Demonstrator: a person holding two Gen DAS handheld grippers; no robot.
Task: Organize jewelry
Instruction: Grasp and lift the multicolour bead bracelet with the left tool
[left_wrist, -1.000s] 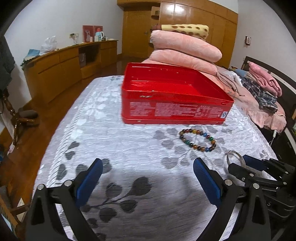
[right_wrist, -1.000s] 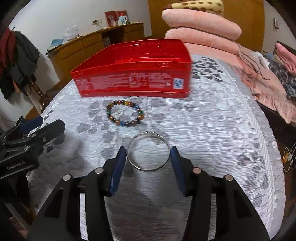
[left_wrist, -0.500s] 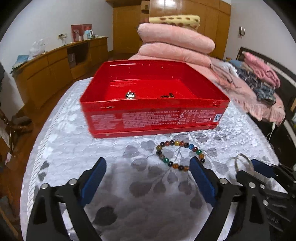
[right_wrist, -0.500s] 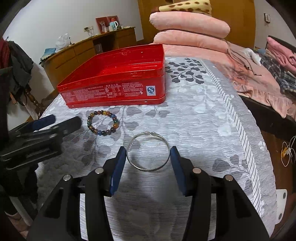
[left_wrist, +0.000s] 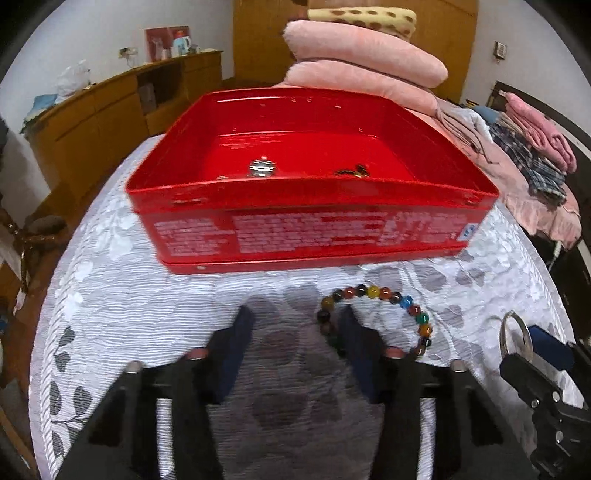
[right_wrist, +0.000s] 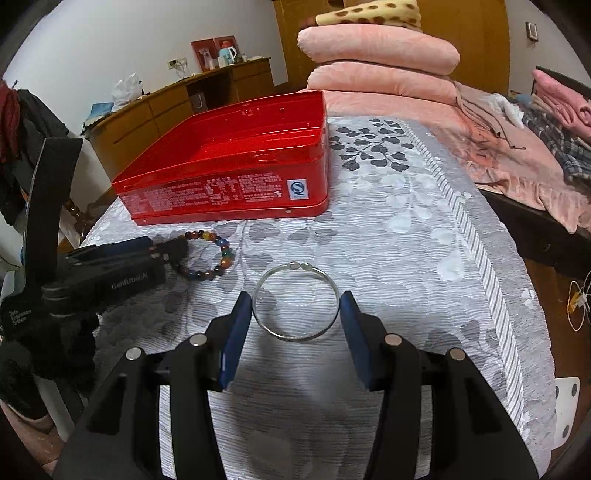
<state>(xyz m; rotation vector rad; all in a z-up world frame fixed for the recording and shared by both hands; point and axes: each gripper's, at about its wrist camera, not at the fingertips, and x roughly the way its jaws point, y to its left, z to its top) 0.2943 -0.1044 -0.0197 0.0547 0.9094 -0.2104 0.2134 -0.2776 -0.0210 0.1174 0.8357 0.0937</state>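
Note:
A red tin box (left_wrist: 310, 229) (right_wrist: 229, 192) stands open on the grey leaf-patterned tablecloth and holds two small jewelry pieces (left_wrist: 263, 167). A colourful bead bracelet (left_wrist: 380, 314) (right_wrist: 212, 254) lies in front of it. My left gripper (left_wrist: 295, 325) is open, its jaws narrowed, low over the cloth; its right finger (left_wrist: 354, 332) touches the bracelet's left side. My right gripper (right_wrist: 295, 314) is shut on a silver bangle (right_wrist: 295, 301), held just above the cloth; the bangle also shows in the left wrist view (left_wrist: 515, 334).
Pink pillows (left_wrist: 362, 66) are stacked behind the box. Folded clothes (left_wrist: 535, 147) lie at the right. A wooden sideboard (left_wrist: 110, 110) runs along the left wall. The table's right edge (right_wrist: 491, 288) drops off to the floor.
My left gripper has moved forward and down to the bead bracelet, and its jaws have narrowed. My right gripper still holds the bangle and has shifted little.

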